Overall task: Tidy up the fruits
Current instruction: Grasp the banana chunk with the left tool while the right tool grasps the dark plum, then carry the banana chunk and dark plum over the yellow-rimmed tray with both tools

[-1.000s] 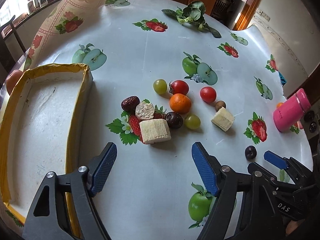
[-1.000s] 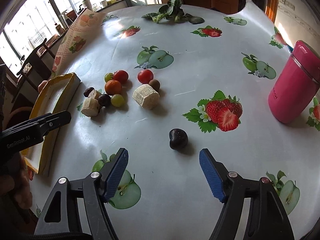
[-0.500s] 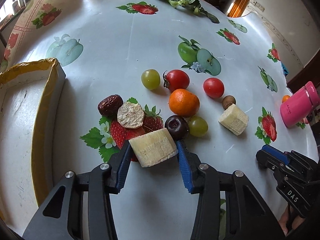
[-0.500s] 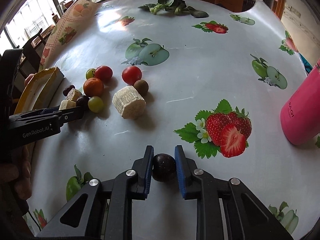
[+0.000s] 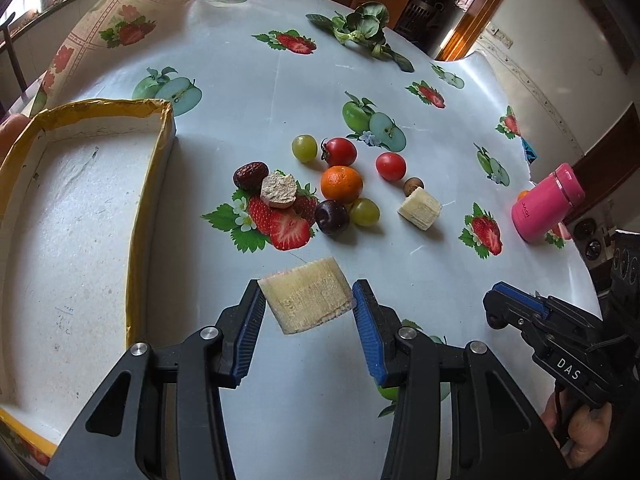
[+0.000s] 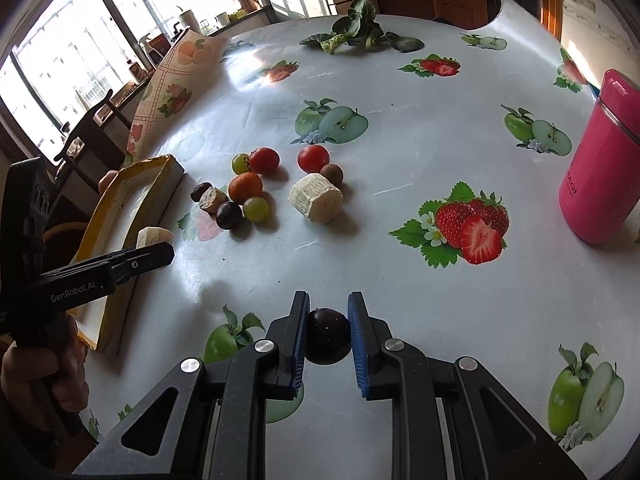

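My left gripper [image 5: 308, 312] is shut on a pale sugarcane chunk [image 5: 306, 300] and holds it above the table, right of the white foam tray [image 5: 152, 184]. My right gripper [image 6: 328, 332] is shut on a dark plum [image 6: 327, 335], lifted off the cloth. On the table lie a cluster: an orange [image 5: 341, 184], two red tomatoes [image 5: 339, 151], two green grapes [image 5: 304, 148], a second dark plum [image 5: 331, 217], a red date [image 5: 250, 175], a round pale slice [image 5: 279, 190], a small brown fruit [image 5: 412, 185] and another sugarcane chunk [image 5: 419, 208].
A pink flask [image 5: 548, 202] stands at the right edge, also in the right wrist view [image 6: 600, 160]. Leafy greens [image 5: 360, 28] lie at the far side. The tray has a yellow taped rim and sits at the left table edge [image 6: 132, 208].
Both grippers closed on their pieces and lifted: the left pulled back with the sugarcane chunk, the right rose with the dark plum.
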Demonstrator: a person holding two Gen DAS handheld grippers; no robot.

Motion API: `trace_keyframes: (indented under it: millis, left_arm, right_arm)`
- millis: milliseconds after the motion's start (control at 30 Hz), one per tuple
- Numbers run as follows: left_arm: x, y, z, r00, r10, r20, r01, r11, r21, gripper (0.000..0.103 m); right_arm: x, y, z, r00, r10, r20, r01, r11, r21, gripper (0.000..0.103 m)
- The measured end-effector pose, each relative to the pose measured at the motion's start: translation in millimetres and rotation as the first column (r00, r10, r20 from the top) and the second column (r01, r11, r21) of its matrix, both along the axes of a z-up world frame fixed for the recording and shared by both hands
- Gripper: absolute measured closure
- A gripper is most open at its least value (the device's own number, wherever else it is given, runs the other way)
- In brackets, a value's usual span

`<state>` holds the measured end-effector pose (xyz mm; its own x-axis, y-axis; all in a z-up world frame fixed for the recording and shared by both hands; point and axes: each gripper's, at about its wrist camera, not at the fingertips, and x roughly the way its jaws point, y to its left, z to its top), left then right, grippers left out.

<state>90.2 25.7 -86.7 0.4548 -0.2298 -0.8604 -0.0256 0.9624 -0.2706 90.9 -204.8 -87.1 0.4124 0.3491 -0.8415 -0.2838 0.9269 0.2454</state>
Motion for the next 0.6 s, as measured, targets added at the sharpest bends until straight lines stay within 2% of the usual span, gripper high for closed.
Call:
trace_keyframes:
  millis: [333,600]
  left_arm:
    - [-32.3,15.2,20.3,0.999,0.005,0.035,-0.006,1.0,0.03,0.06]
    - [-55.7,44.5,31.7,0.997,0.052,0.052,-0.054,0.998,0.033,0.06]
  right_arm:
    - [-25.1,51.4,21.6,0.994,0.106,0.036,-0.106,0.994,0.02,0.083]
    - [-43.9,94.4,31.9,0.981,0.188,0.052,-0.19,0.981,0.037,0.083]
